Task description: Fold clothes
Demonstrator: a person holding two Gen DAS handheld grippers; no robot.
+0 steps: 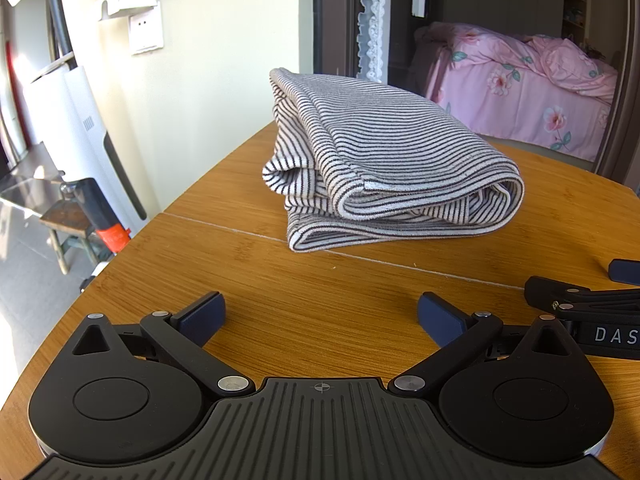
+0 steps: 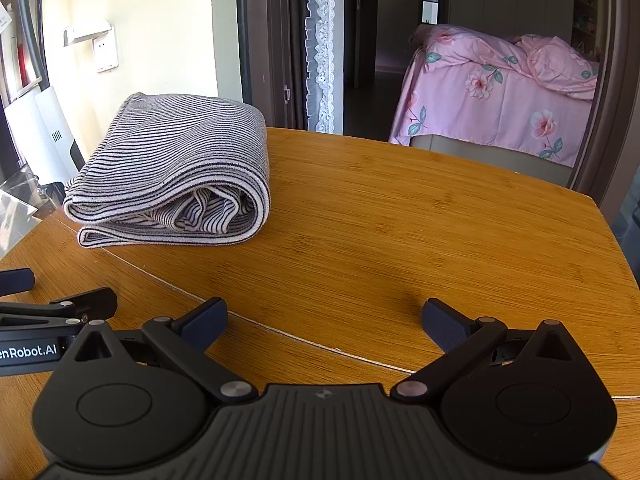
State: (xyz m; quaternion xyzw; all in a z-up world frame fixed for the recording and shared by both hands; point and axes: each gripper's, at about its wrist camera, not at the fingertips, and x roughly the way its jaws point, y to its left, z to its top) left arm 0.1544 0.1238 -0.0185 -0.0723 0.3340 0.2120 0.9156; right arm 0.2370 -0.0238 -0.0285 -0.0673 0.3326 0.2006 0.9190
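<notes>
A striped garment (image 1: 384, 160) lies folded into a thick bundle on a wooden table (image 1: 280, 280), toward its far side. In the left wrist view it sits ahead of the left gripper (image 1: 320, 316), just past a pale seam (image 1: 248, 232) that runs across the tabletop. In the right wrist view the same bundle sits ahead and to the left, its open folded layers facing the camera.

The left gripper hovers low over bare wood with its jaws spread wide, holding nothing and well apart from the cloth. The right gripper (image 2: 325, 320) is likewise spread wide and empty over bare table. The two tools are side by side, each showing at the edge of the other's view.

Beyond the table a doorway shows a bed with a pink flowered cover (image 2: 500, 92).
</notes>
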